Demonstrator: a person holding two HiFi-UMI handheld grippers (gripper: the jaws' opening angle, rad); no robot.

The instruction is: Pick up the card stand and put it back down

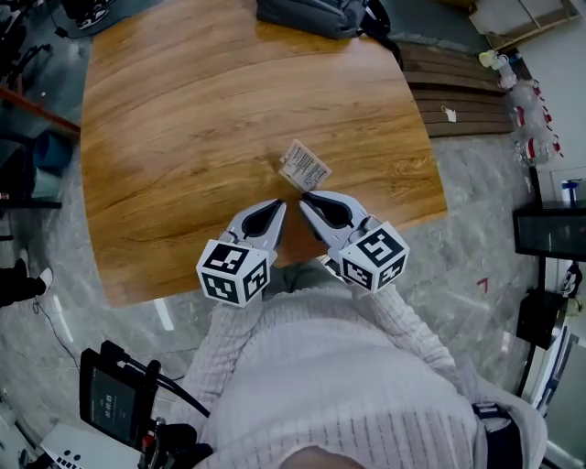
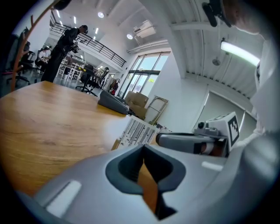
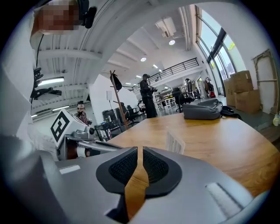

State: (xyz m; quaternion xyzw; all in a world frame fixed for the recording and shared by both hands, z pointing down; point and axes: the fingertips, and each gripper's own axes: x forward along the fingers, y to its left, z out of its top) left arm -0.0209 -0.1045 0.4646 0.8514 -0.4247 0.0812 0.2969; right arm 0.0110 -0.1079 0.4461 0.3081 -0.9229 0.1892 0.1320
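The card stand (image 1: pixel 304 168) is a small white printed card standing upright on the wooden table (image 1: pixel 183 110), just beyond both grippers. In the left gripper view the card stand (image 2: pixel 136 131) shows its printed face; in the right gripper view the card stand (image 3: pixel 176 141) appears nearly edge-on. My left gripper (image 1: pixel 280 205) rests near the table's front edge, its jaws (image 2: pixel 143 148) shut with nothing in them. Beside it my right gripper (image 1: pixel 306 198) points at the card from a short distance away. A thin slit shows between its jaws (image 3: pixel 140 149), which hold nothing. Neither gripper touches the card.
A grey bag (image 1: pixel 316 14) lies at the table's far edge, also seen as the bag (image 3: pixel 202 109) from the right gripper. People stand in the hall behind the table (image 3: pixel 146 94). A dark device on a stand (image 1: pixel 114 398) sits on the floor at the lower left.
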